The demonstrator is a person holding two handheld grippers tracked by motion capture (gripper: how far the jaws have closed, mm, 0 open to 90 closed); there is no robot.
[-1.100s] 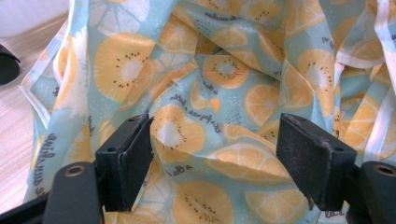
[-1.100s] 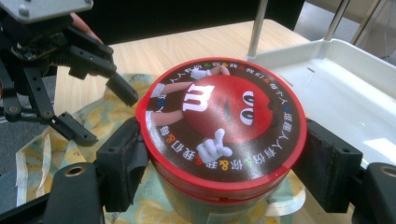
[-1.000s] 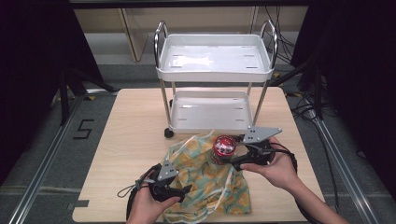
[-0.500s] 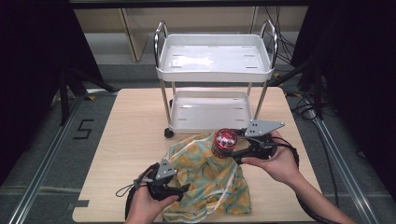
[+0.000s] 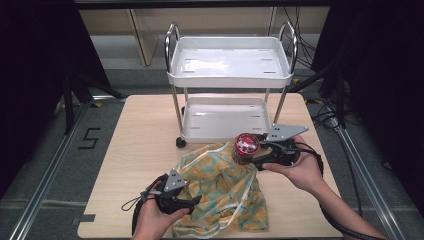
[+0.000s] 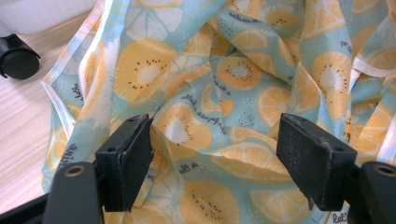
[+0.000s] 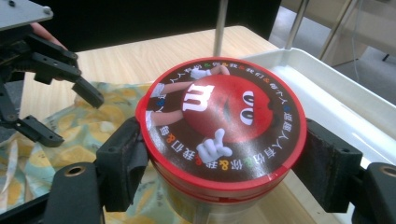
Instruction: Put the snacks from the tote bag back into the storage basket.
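above bag (image 5: 225,192), red-lidded tub (image 5: 246,148)

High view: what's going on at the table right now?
A person works two hand-held tools. The right tool is clamped on a red-lidded candy tub, held up beside the white cart, near its lower tray. The left tool sits open over the fruit-print cloth bag crumpled on the table.

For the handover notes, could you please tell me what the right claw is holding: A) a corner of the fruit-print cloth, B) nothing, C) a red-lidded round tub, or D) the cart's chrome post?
C: the right claw has its jaws pressed on either side of the red-lidded round tub, lifted above the fruit-print cloth.
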